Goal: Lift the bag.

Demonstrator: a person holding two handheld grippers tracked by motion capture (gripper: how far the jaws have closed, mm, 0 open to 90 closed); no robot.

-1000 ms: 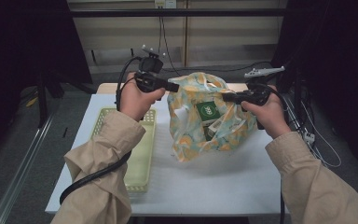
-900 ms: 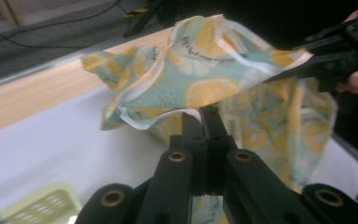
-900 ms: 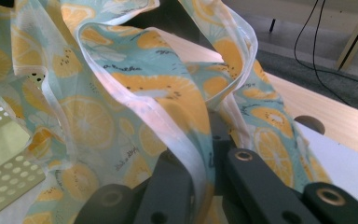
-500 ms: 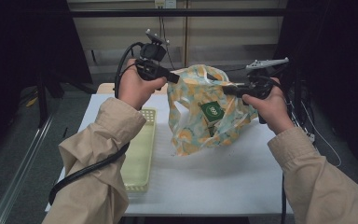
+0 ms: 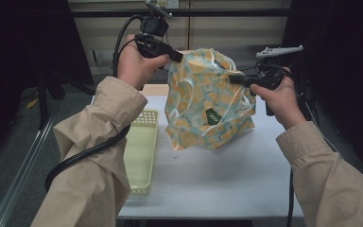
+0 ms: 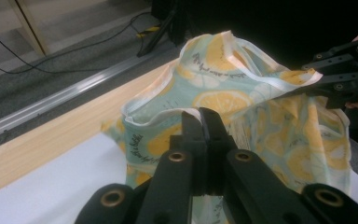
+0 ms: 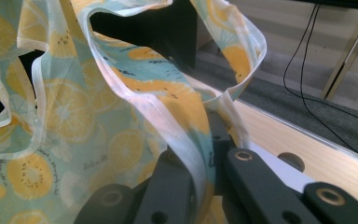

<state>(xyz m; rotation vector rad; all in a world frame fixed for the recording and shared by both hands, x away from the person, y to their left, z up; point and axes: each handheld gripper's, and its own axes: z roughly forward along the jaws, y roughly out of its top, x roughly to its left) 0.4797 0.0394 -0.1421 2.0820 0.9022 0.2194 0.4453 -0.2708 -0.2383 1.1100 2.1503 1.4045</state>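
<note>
A plastic bag (image 5: 208, 101) printed with orange slices on pale green hangs above the white table (image 5: 227, 179), stretched between both grippers. A dark green packet (image 5: 212, 116) shows through its side. My left gripper (image 5: 176, 56) is shut on the bag's upper left rim, and in the left gripper view its jaws pinch the bag (image 6: 242, 107) edge. My right gripper (image 5: 232, 78) is shut on the upper right rim; in the right gripper view the bag (image 7: 74, 121) film drapes over its jaws. The right gripper (image 6: 314, 79) also appears in the left gripper view, clamped on the far rim.
A pale yellow perforated tray (image 5: 142, 151) lies on the table's left side, partly under my left sleeve. A wooden strip (image 6: 65, 135) runs along the table's far edge. Cables (image 5: 82, 153) trail from each gripper, and dark curtains stand on both sides.
Both hands have risen, lifting the bag off the table. The bag's bottom now hangs above the surface where it rested a second ago.
</note>
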